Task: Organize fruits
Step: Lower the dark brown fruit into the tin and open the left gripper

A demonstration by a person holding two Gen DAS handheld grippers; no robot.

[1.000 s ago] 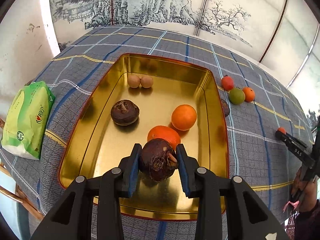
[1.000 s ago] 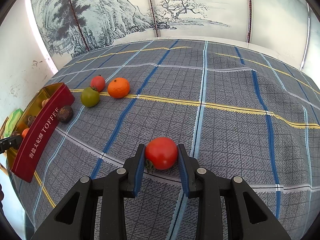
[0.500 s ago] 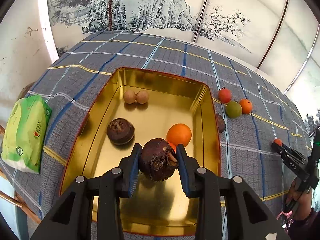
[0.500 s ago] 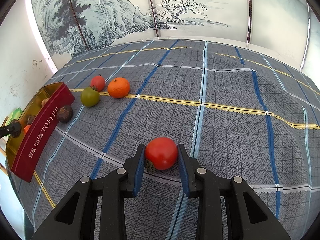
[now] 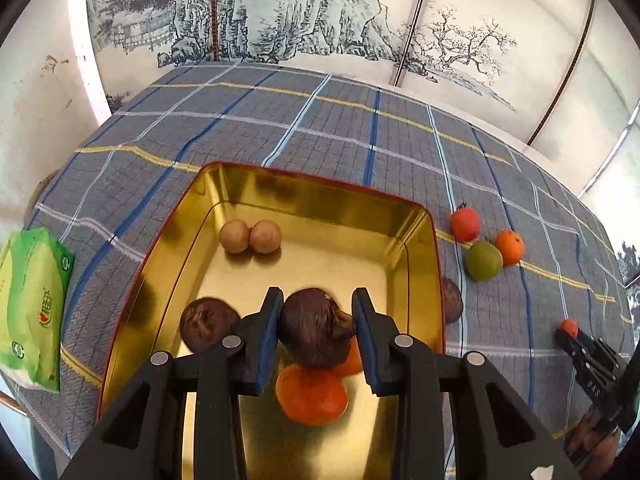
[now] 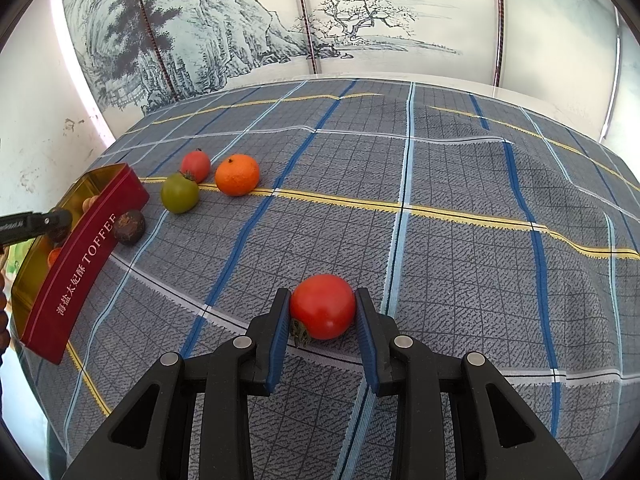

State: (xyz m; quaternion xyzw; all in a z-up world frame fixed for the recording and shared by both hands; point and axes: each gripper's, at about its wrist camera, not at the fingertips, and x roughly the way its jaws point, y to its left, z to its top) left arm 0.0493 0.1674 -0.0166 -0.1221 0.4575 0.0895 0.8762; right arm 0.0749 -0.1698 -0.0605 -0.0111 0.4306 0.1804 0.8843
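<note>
Counting across both views:
- dark brown fruits: 3. One (image 5: 316,332) is sitting between the left jaws, one (image 5: 208,328) is lying in the tin, one (image 5: 452,300) is lying on the desk against the tin's outer wall
- orange fruits: 3. Two in the tin (image 5: 312,396) (image 5: 352,360), one on the desk (image 6: 237,174)
- red tomatoes: 2 (image 6: 322,306) (image 6: 195,165)
- green tomato: 1 (image 6: 179,193)
- small tan round fruits: 2 (image 5: 235,236) (image 5: 265,236)
- gold tin: 1 (image 5: 320,192)
- green packet: 1 (image 5: 32,312)

right claw (image 6: 322,320) clamping red tomato (image 6: 322,306), plaid tablecloth (image 6: 440,184), toffee tin (image 6: 80,256) at left
</note>
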